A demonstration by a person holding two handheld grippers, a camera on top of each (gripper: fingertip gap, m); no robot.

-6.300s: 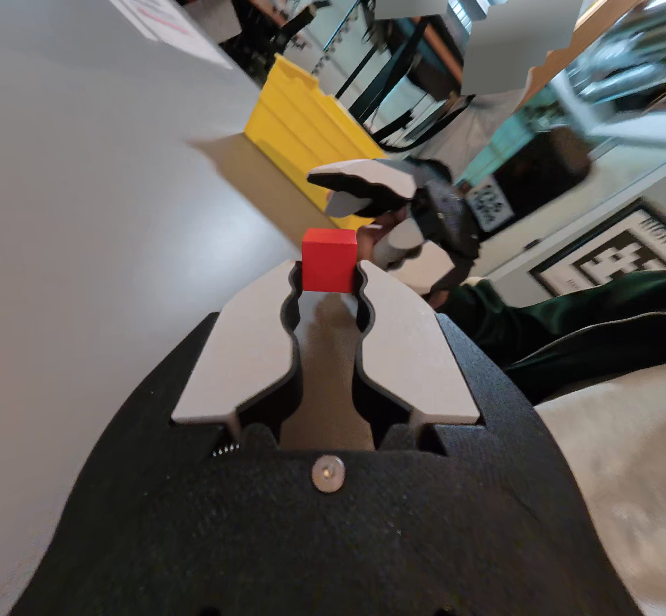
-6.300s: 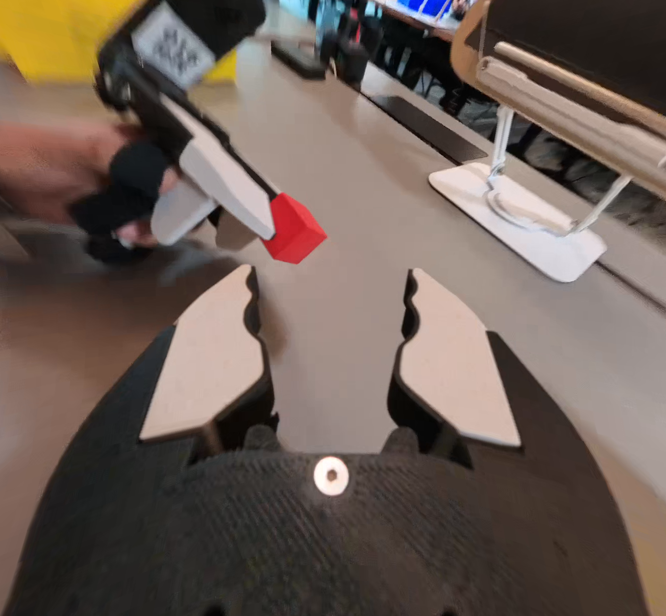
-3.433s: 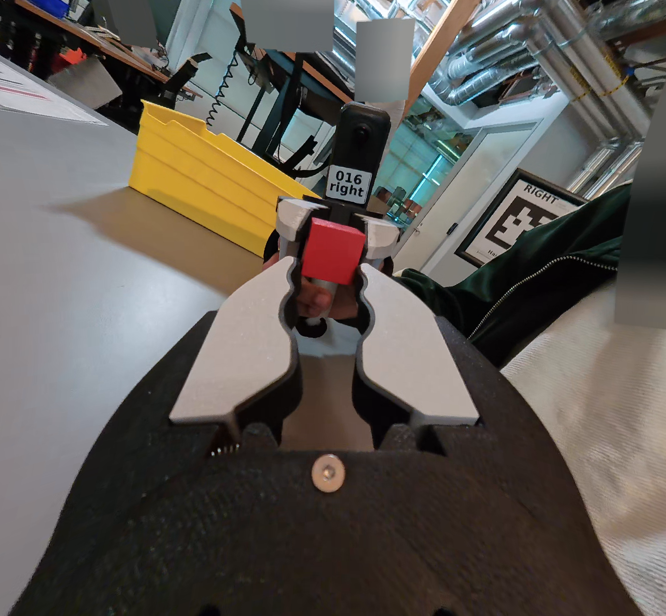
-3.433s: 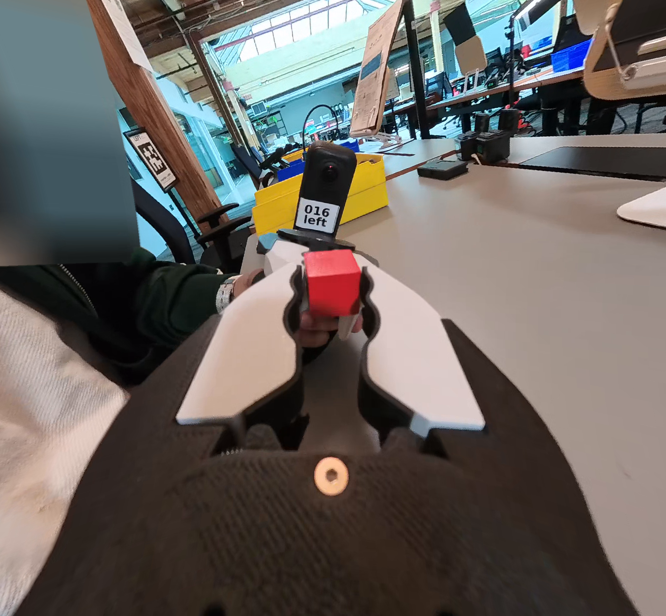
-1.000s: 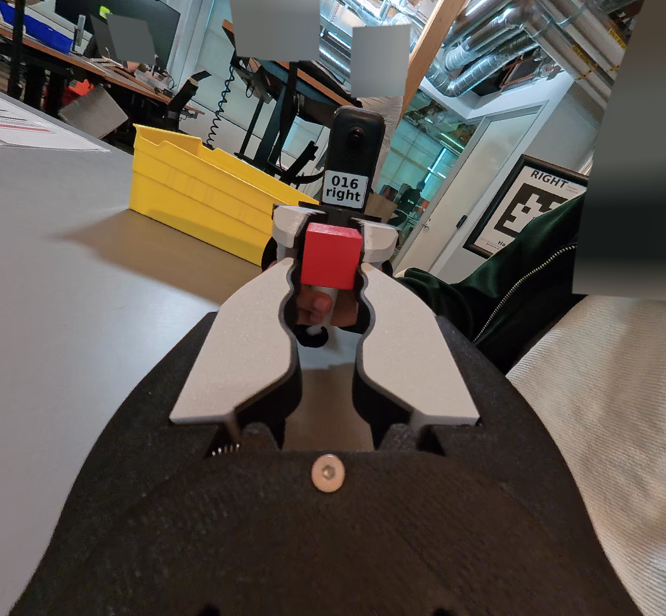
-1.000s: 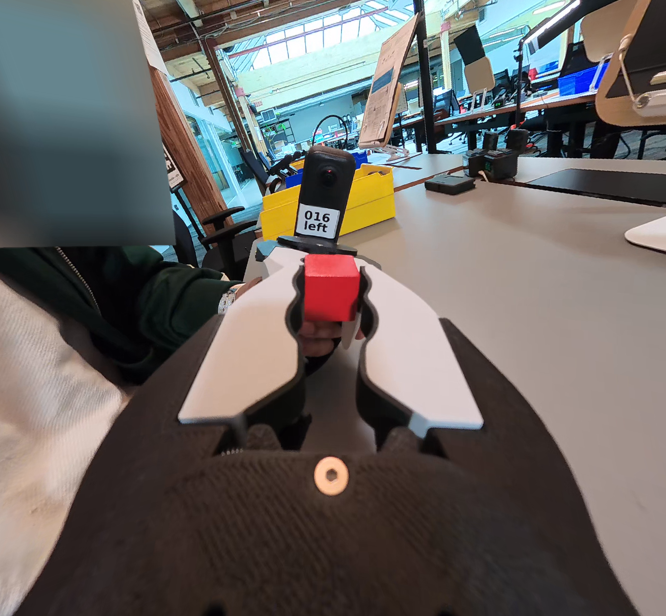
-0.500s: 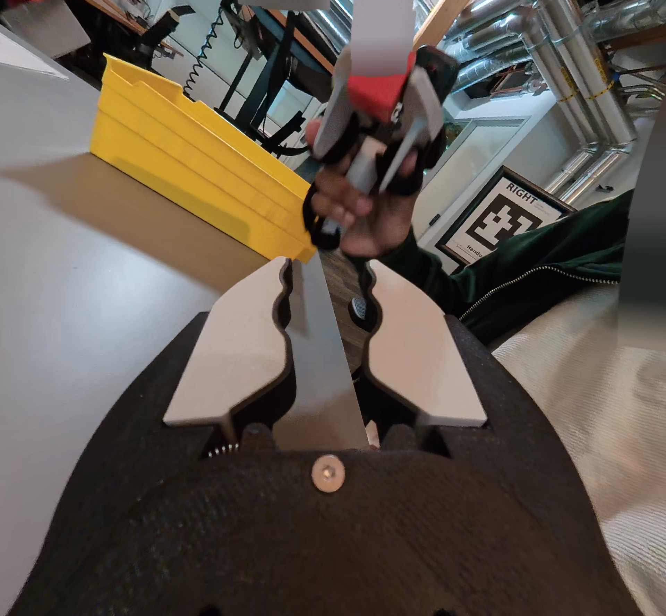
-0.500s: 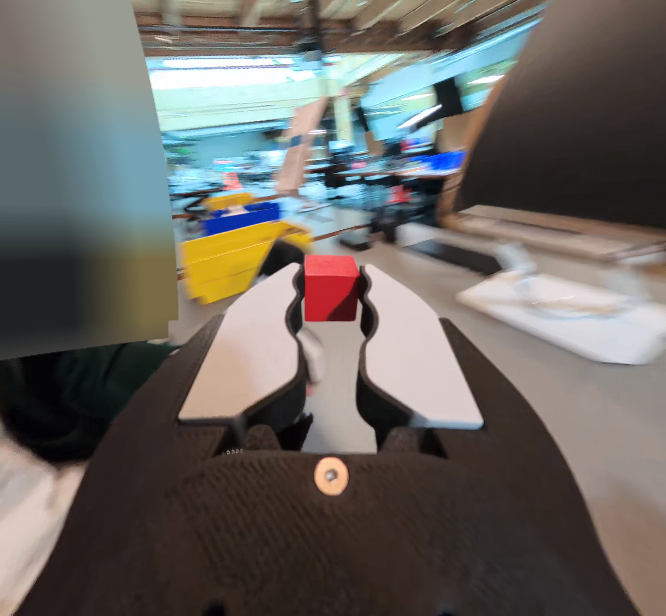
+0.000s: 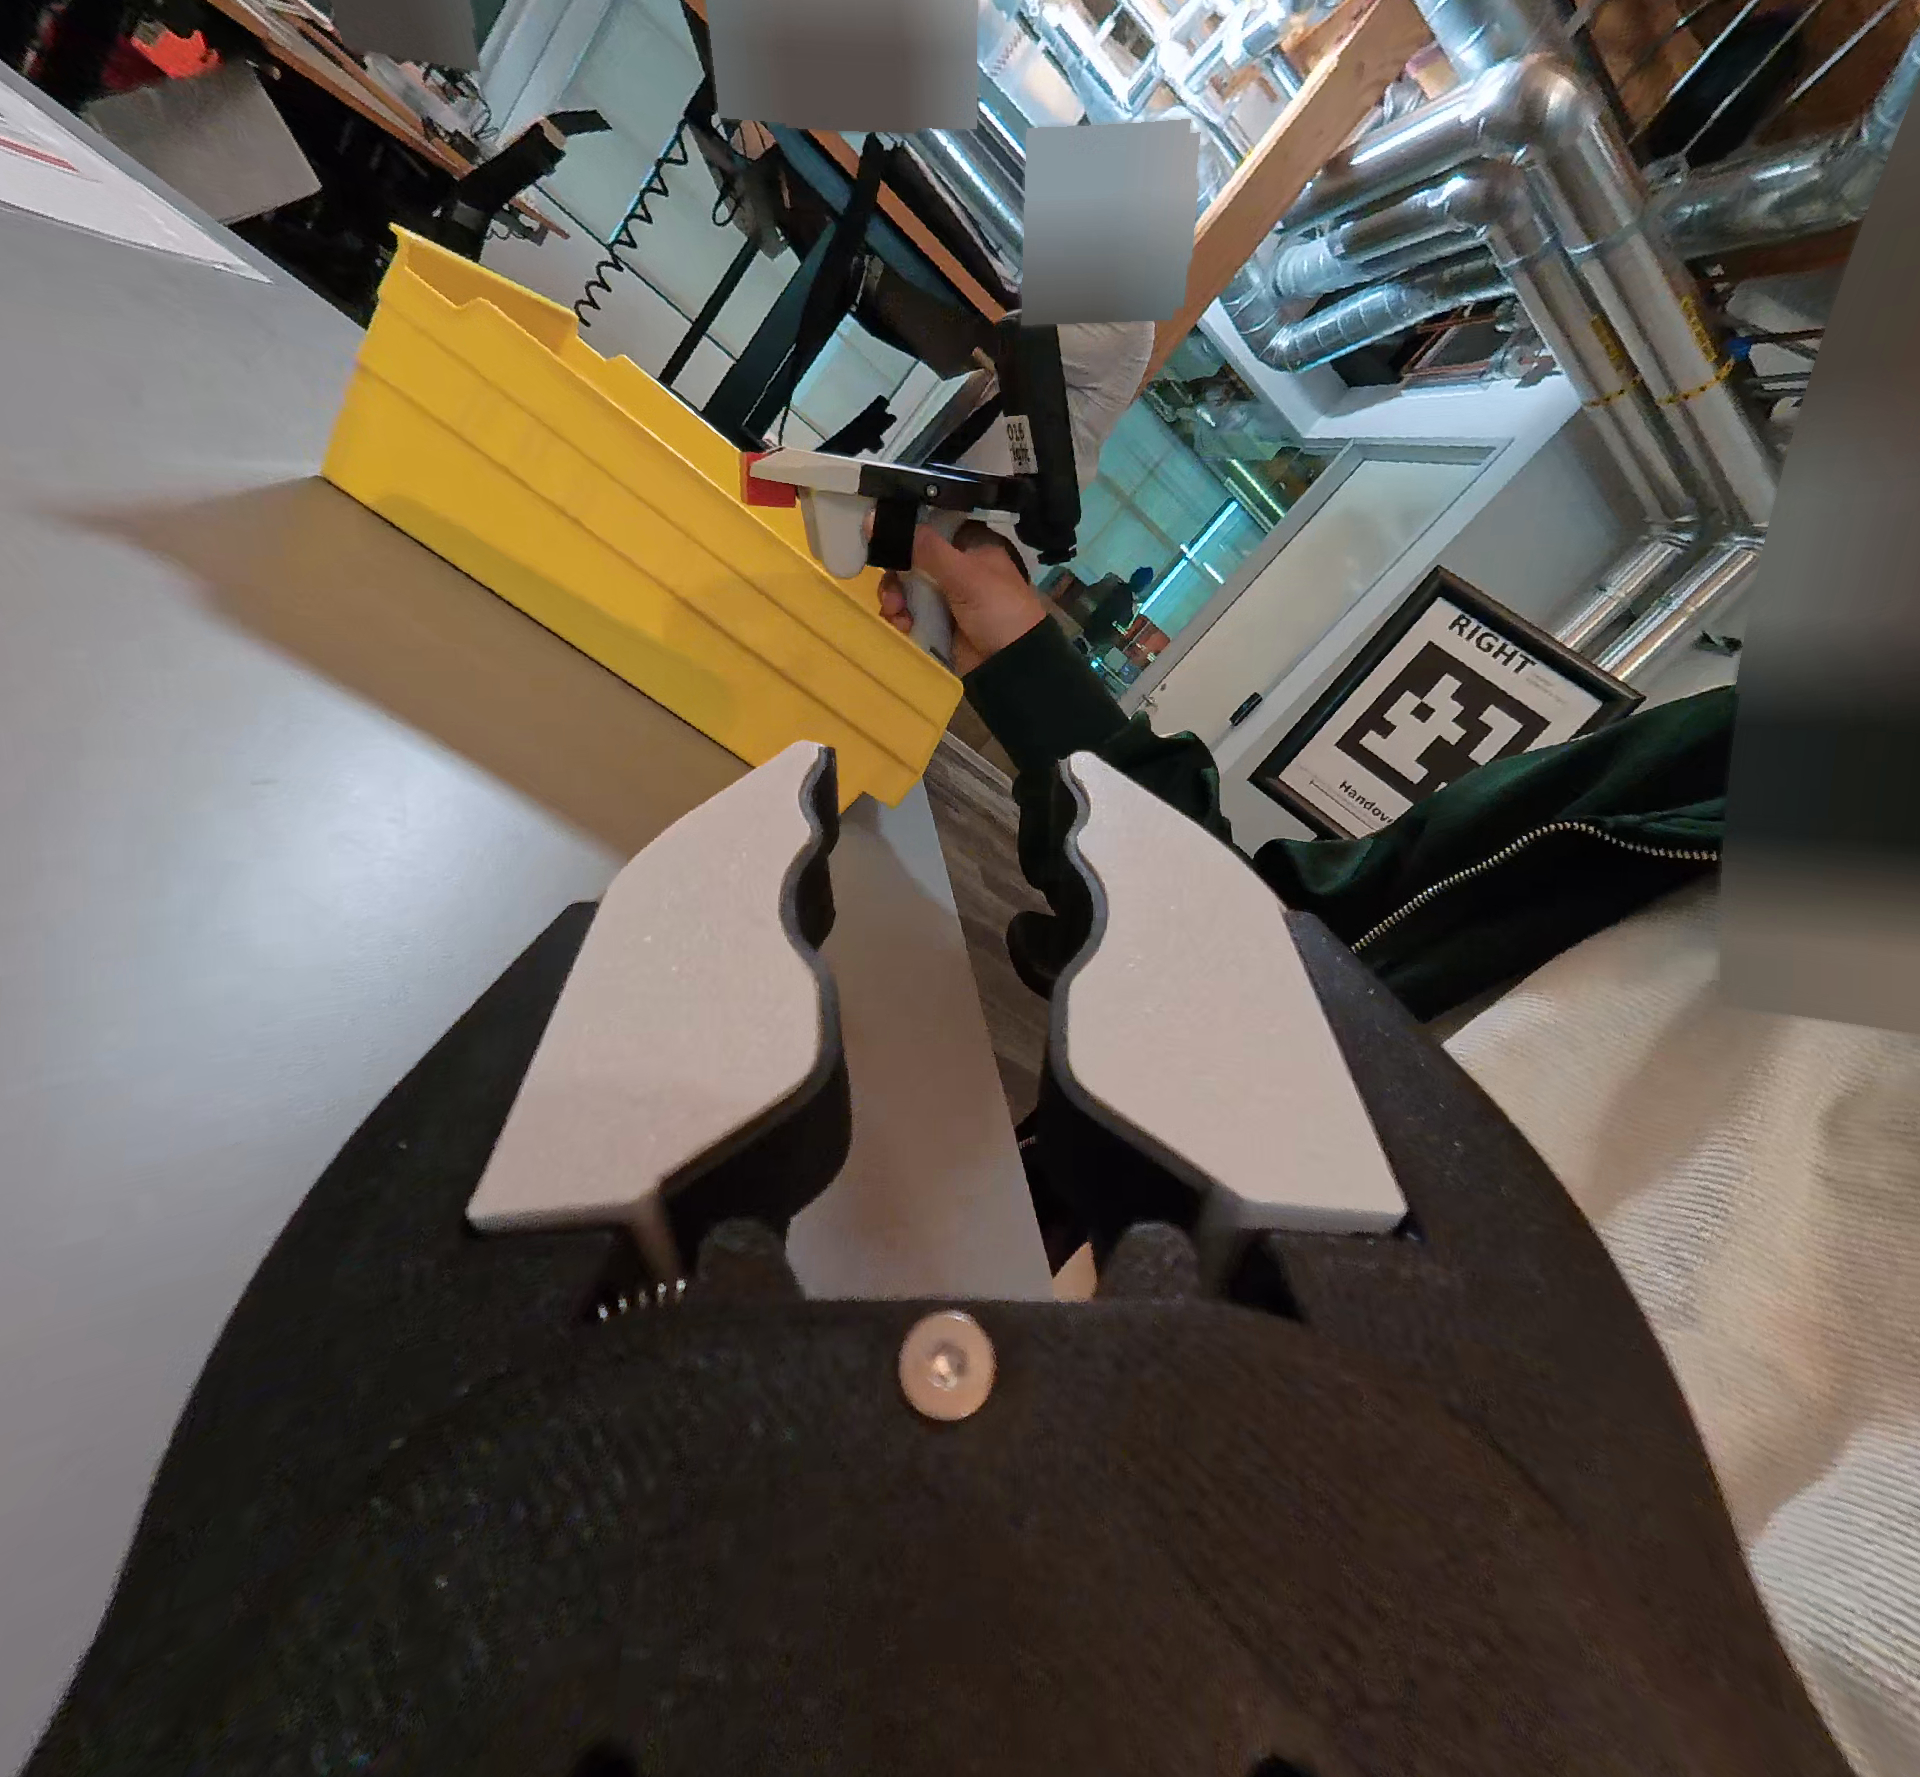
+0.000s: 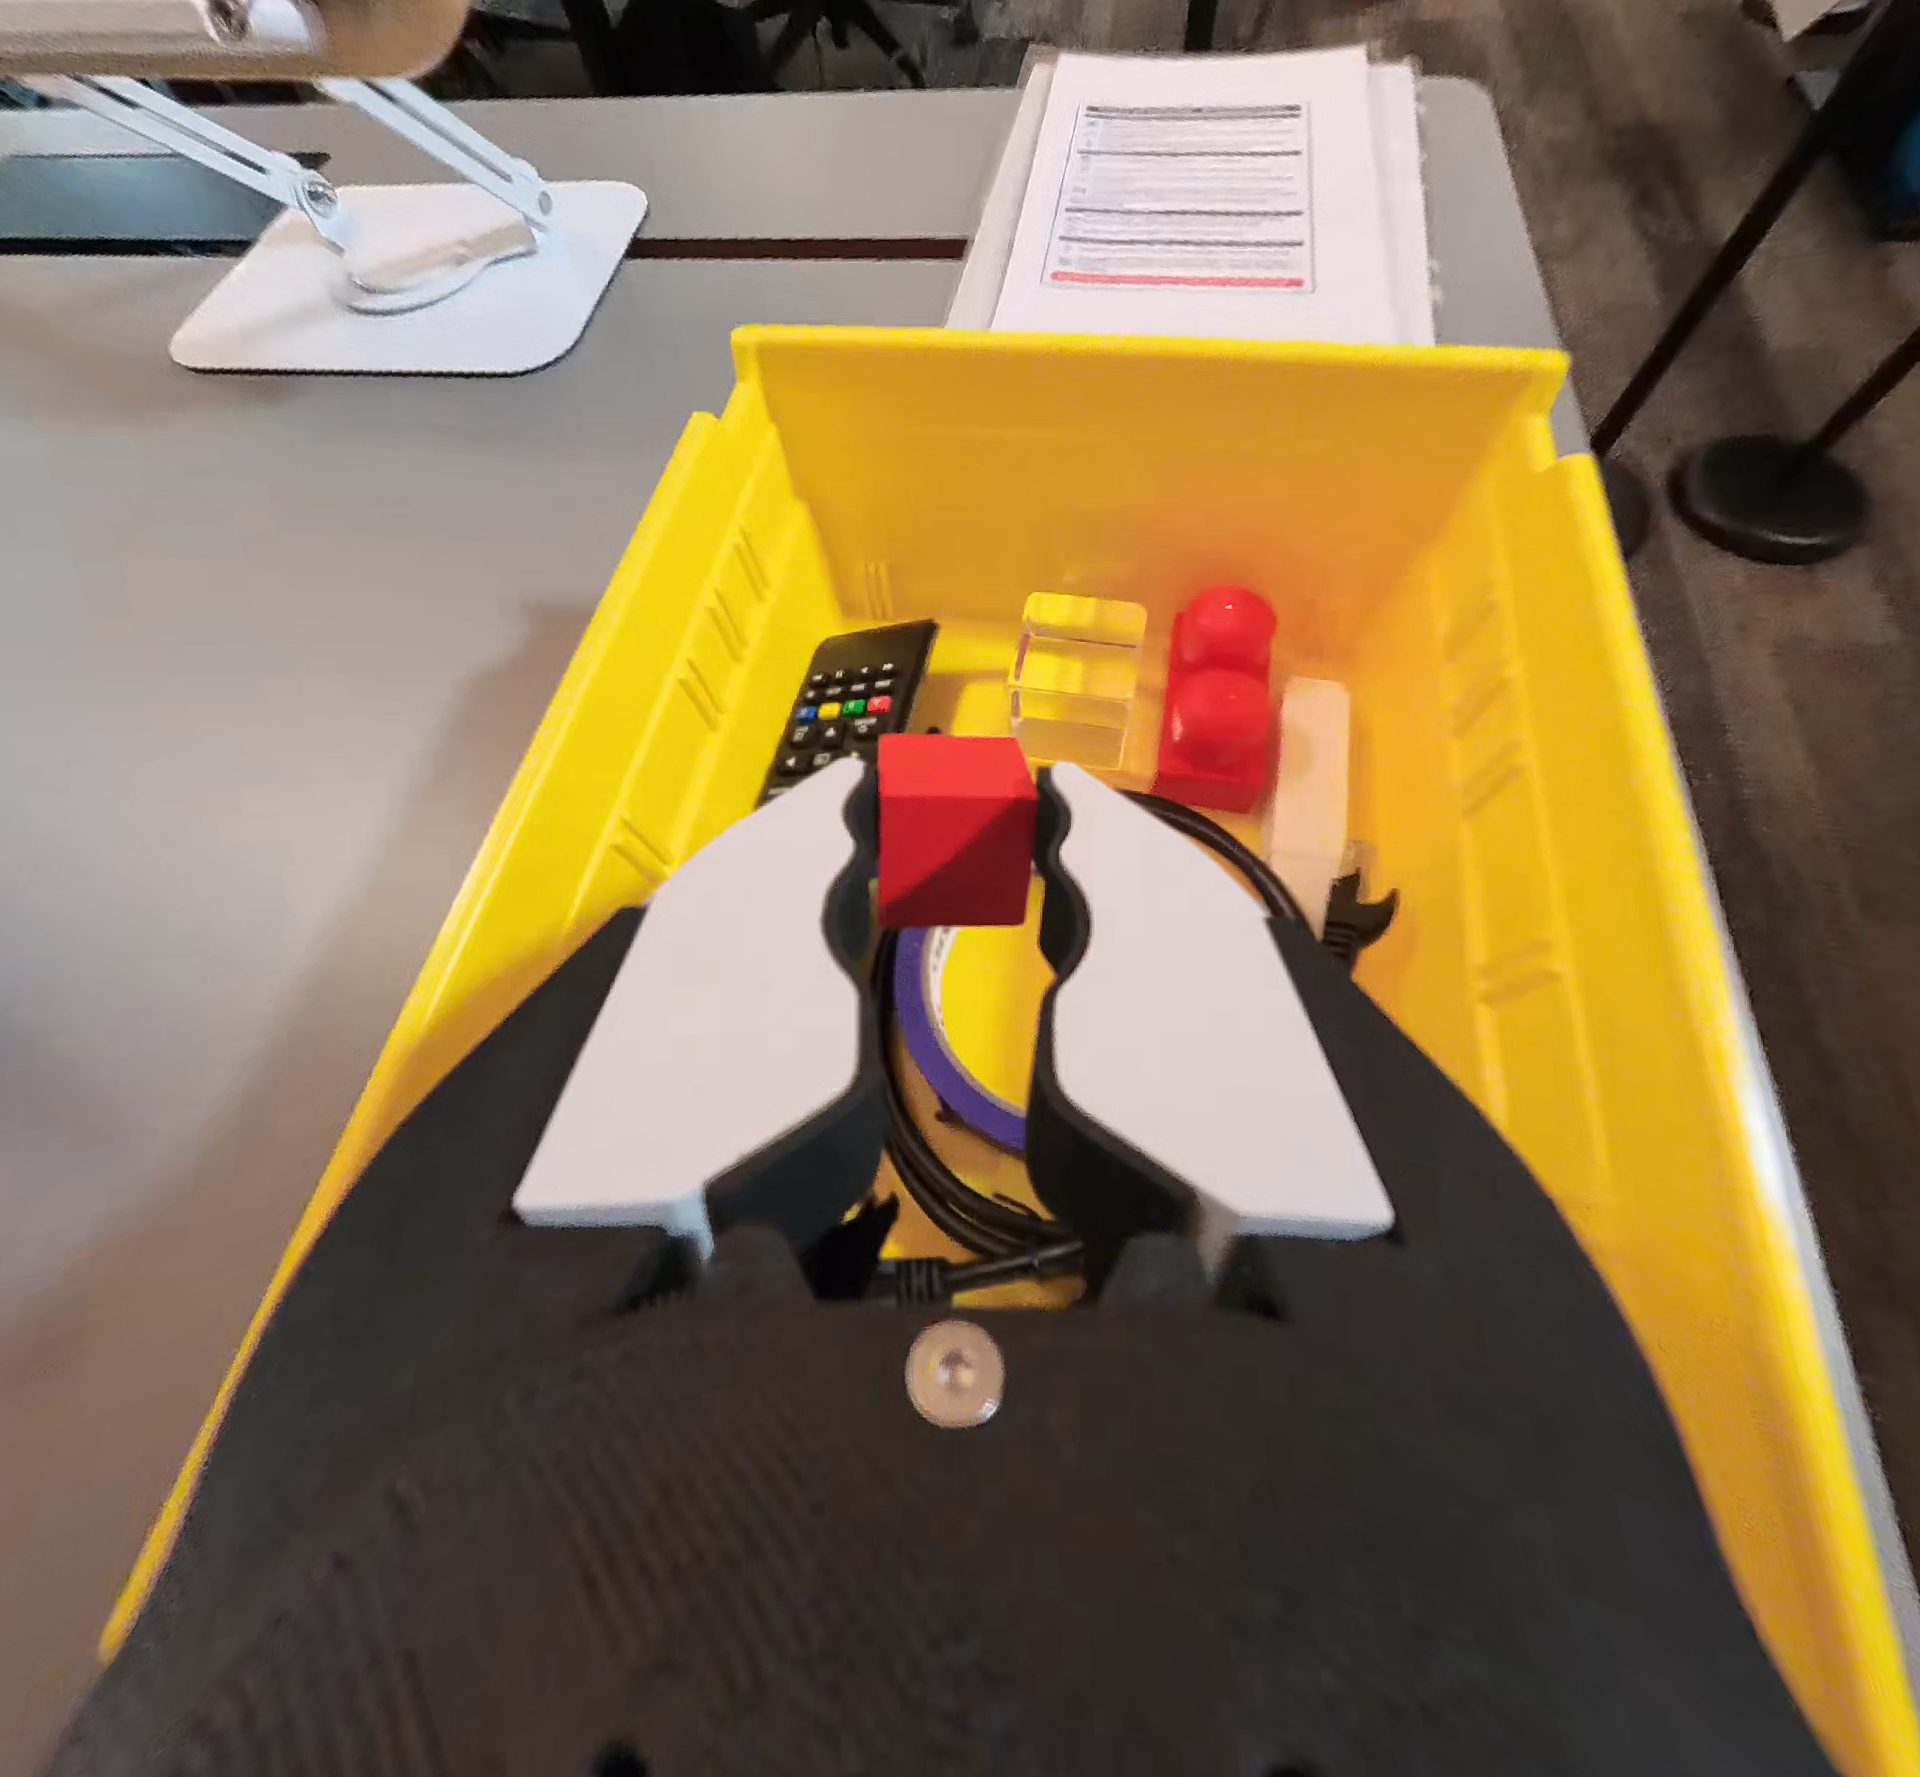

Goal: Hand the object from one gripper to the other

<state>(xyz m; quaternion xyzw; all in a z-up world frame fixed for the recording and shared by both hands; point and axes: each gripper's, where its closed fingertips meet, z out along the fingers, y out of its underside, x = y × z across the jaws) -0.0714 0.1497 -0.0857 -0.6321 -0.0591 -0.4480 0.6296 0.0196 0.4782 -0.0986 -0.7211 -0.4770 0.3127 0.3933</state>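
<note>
My right gripper [image 10: 956, 808] is shut on the red cube [image 10: 951, 828] and holds it above the open yellow bin [image 10: 1153, 439], pointing down into it. In the left wrist view the right gripper [image 9: 774, 480] shows farther off over the yellow bin [image 9: 582, 501], with a sliver of the red cube [image 9: 764, 491] at its tips. My left gripper [image 9: 945, 792] is open and empty, over the near edge of the grey table [image 9: 208, 844].
Inside the bin lie a black remote [image 10: 852, 704], a clear yellow block [image 10: 1075, 688], a red two-stud brick [image 10: 1216, 709], a white piece [image 10: 1314, 771], a black cable [image 10: 1247, 875] and purple tape [image 10: 935, 1052]. A white stand base [image 10: 416, 283] and a printed sheet [image 10: 1184, 200] sit behind. My right fingertips sit around 35 cm from my left ones. About 11 cm separates my right fingertips from the clear yellow block [image 10: 1075, 688].
The cube passed from my left gripper to my right. The right gripper swung away and now hangs over the yellow bin, looking down into it. The left gripper stays open and empty.
</note>
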